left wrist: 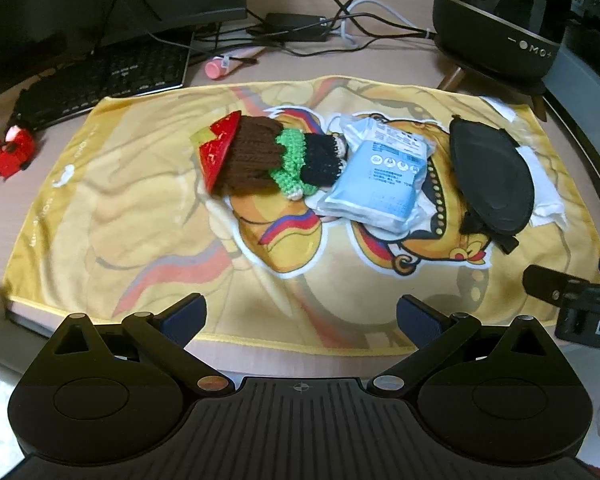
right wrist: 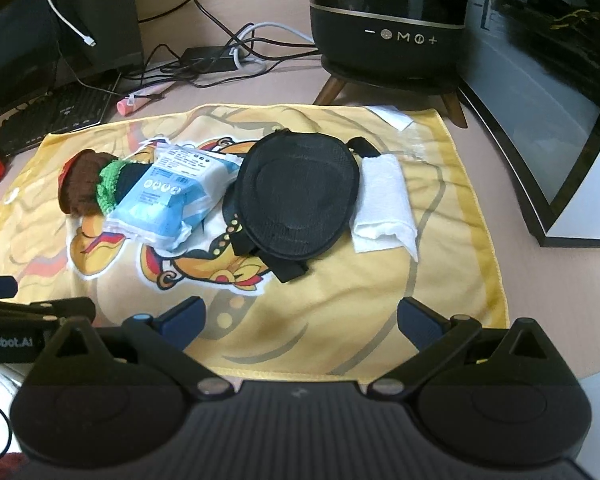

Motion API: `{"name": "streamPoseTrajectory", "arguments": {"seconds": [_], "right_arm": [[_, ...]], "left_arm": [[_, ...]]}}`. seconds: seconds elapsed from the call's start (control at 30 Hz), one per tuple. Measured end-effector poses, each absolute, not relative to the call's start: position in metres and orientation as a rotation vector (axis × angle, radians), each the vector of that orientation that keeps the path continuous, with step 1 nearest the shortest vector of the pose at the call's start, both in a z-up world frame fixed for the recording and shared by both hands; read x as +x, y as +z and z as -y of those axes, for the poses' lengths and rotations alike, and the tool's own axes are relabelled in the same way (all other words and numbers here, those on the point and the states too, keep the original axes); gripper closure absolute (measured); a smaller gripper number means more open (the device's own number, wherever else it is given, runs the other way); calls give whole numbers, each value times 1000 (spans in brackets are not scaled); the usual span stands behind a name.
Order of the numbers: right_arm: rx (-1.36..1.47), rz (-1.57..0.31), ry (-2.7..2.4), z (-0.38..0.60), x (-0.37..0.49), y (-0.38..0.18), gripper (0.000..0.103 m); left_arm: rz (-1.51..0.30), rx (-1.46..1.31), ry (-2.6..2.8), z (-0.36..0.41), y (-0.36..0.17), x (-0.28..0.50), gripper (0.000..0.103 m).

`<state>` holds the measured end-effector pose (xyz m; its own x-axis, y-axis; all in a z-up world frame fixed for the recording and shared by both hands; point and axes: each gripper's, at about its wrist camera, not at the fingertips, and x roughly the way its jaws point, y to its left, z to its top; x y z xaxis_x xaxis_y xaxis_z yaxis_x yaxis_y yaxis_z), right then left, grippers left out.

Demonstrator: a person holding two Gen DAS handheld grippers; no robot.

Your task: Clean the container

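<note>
I'm hovering wide-open jaws over the yellow cloth covering the table, monitor getting cropped upper left.

Beyond my cloth, a black keyboard sits at the bench's far left, a red toy just beside it. A pink tube lies near tangled cables. A dark round appliance on wooden legs stands far right.

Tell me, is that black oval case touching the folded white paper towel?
Touching: in the right wrist view the black oval case overlaps the paper towel edge, no gap.
</note>
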<state>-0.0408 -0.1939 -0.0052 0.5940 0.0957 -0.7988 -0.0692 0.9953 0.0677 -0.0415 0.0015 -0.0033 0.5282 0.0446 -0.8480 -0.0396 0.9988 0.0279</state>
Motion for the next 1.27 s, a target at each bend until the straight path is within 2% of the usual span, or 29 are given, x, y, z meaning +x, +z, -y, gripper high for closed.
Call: {"name": "streamPoseTrajectory", "arguments": {"seconds": [1.27], "right_arm": [[39,-957,97,205,-25,-10,0]], "left_arm": [[-1073,13,34,8,-12,-26,0]]}}
